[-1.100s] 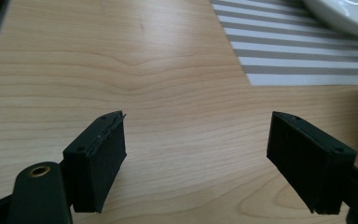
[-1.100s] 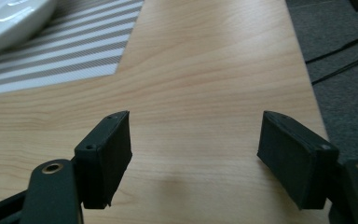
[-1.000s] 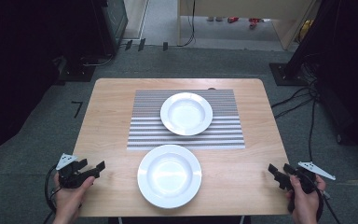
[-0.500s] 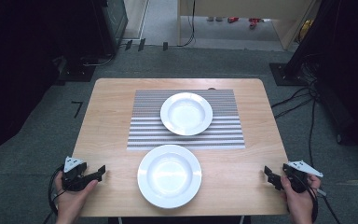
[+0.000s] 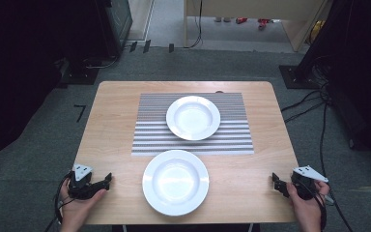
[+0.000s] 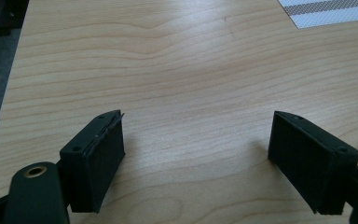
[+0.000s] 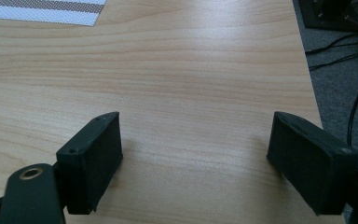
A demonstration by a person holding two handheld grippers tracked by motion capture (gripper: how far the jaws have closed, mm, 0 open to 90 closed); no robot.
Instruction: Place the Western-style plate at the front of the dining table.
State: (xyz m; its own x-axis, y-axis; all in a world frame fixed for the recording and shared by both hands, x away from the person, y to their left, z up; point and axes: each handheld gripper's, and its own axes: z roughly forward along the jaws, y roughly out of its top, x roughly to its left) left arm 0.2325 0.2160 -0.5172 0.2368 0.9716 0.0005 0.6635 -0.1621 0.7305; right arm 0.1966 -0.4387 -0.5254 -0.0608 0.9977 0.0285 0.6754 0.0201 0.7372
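Wooden table, striped mat. 2 white plates: near plate between left gripper and right gripper, far plate on mat. Both jaws apart, empty; right just opening. Likely rigid, slick, breakable: pinch rim.

Even overhead light on the table; dark surroundings; soft shadows; slightly soft focus.

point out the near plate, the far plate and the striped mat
near plate [image 5: 175, 181], high view, middle of its well
far plate [image 5: 193, 117], high view, middle of its well
striped mat [image 5: 149, 130], high view, bare left part beside the far plate
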